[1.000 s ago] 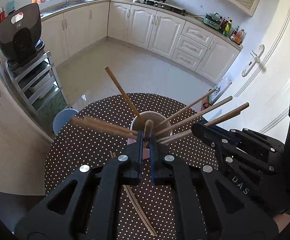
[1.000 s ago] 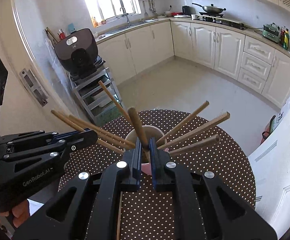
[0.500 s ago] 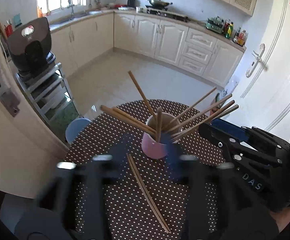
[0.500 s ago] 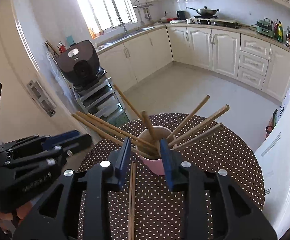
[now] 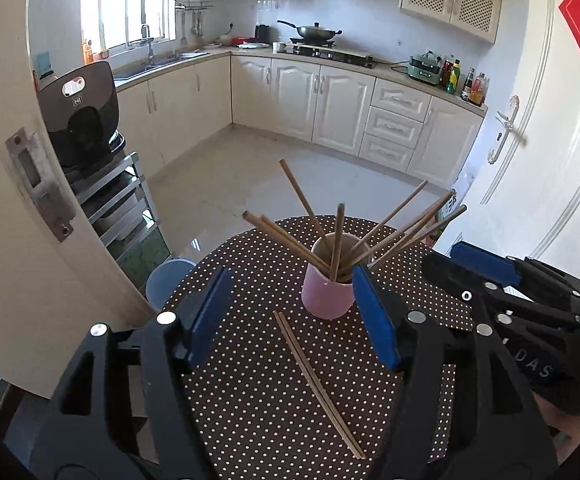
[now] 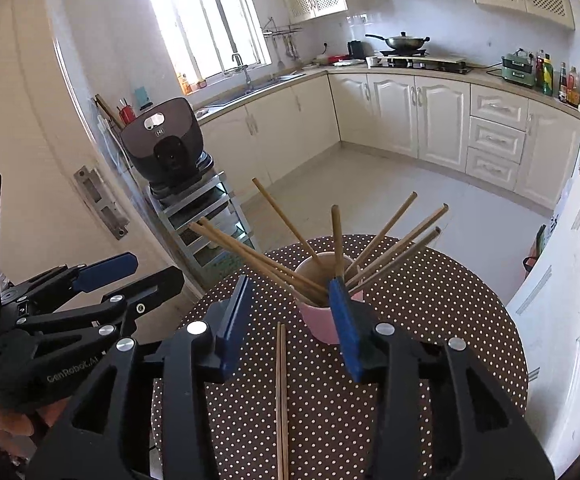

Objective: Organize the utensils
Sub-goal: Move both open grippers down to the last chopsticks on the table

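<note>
A pink cup [image 5: 327, 295] stands on the round dotted table [image 5: 250, 400] and holds several wooden chopsticks [image 5: 336, 240] that fan outward. It also shows in the right wrist view [image 6: 322, 320], with its chopsticks [image 6: 336, 240]. A loose pair of chopsticks [image 5: 314, 376] lies flat on the table in front of the cup, and shows in the right wrist view [image 6: 281, 396]. My left gripper [image 5: 294, 316] is open and empty, above the table before the cup. My right gripper [image 6: 290, 320] is open and empty, over the loose pair.
The table's edge curves round behind the cup. A light blue stool [image 5: 168, 280] stands by the table's left. A metal rack [image 6: 206, 224] with a black appliance [image 6: 166, 148] is beyond. A white door [image 5: 530, 160] is at the right.
Both grippers were shut on chopsticks at the cup one second ago. They have let go, opened wide and drawn back and up. The released chopsticks now stand in the cup.
</note>
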Demonstrator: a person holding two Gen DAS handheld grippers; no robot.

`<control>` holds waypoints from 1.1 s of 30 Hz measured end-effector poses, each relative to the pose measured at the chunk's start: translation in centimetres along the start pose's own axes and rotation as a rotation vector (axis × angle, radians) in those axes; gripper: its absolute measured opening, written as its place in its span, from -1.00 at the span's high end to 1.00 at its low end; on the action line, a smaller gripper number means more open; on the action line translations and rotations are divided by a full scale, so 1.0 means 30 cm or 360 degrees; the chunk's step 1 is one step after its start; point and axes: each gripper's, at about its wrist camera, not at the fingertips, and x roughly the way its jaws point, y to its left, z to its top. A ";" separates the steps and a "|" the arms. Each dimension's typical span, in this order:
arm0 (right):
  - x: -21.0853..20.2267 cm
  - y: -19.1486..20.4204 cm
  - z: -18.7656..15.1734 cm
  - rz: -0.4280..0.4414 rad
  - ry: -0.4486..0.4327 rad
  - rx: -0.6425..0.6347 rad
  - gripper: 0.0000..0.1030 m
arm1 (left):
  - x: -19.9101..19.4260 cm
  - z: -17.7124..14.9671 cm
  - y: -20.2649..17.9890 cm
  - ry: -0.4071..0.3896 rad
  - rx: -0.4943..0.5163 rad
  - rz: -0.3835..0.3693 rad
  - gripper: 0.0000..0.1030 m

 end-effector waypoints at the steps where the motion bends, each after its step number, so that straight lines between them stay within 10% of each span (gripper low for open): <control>1: -0.002 0.000 -0.006 -0.0004 0.0002 0.0004 0.24 | -0.003 -0.006 0.001 0.0001 0.0002 -0.0001 -0.27; 23: 0.317 0.006 -0.277 -0.0011 0.0548 -0.0026 0.23 | 0.227 -0.267 0.233 0.0535 -0.0327 -0.0004 -0.29; 33: 0.567 0.037 -0.314 0.0038 0.0784 -0.0099 0.69 | 0.325 -0.312 0.288 0.0647 -0.0419 0.0035 -0.29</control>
